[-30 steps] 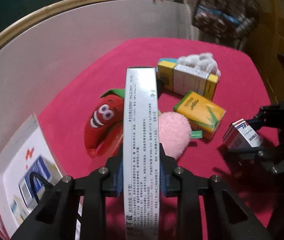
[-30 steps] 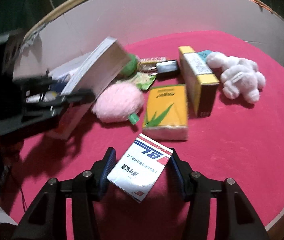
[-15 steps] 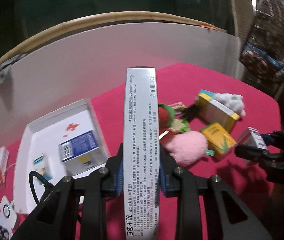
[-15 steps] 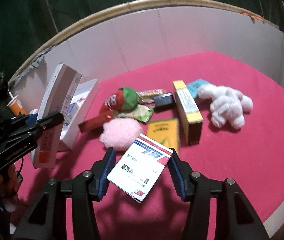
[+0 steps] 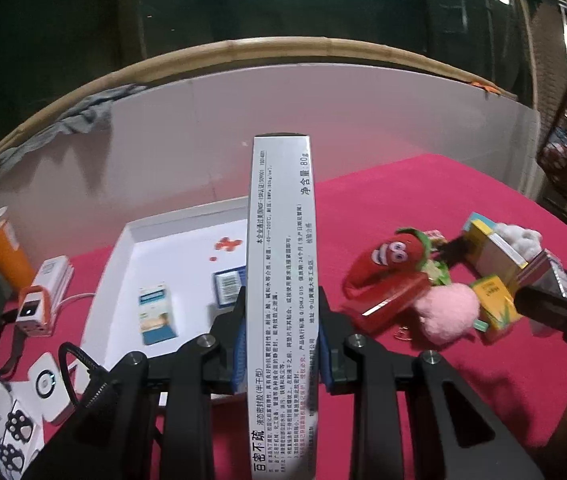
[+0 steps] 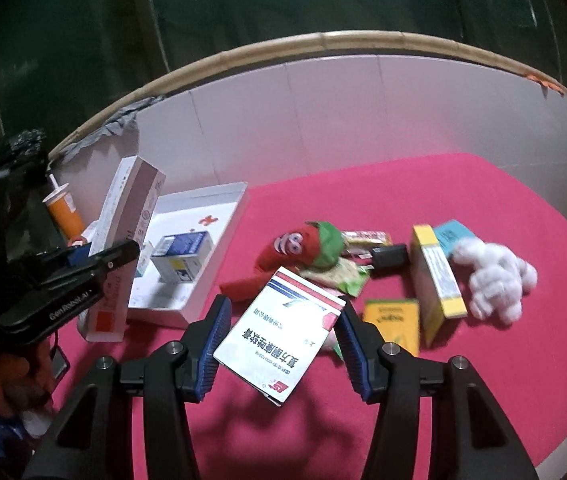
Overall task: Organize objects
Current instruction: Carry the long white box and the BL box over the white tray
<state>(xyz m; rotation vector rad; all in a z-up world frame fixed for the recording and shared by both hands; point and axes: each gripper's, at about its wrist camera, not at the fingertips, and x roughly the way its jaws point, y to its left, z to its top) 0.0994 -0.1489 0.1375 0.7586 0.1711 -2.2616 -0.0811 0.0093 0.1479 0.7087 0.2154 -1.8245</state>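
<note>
Boxes are in both claws: the left gripper (image 5: 279,340) pinches a long narrow white carton (image 5: 281,280) on edge, held above the near side of the shallow white cardboard tray (image 5: 123,248); the right gripper (image 6: 279,340) clamps a flat white medicine box with red and blue stripes (image 6: 279,332) over the red tablecloth (image 6: 463,400). I'd lower the carton flat beside the two small boxes already inside. Its far end hides part of the tray floor.

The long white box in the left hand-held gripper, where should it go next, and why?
Probably over to the white tray and down onto its bare floor. The left hand-held gripper is shut on the long white box, which is off the table, and the tray already holds two small boxes, so it looks like the place for boxes.
</note>
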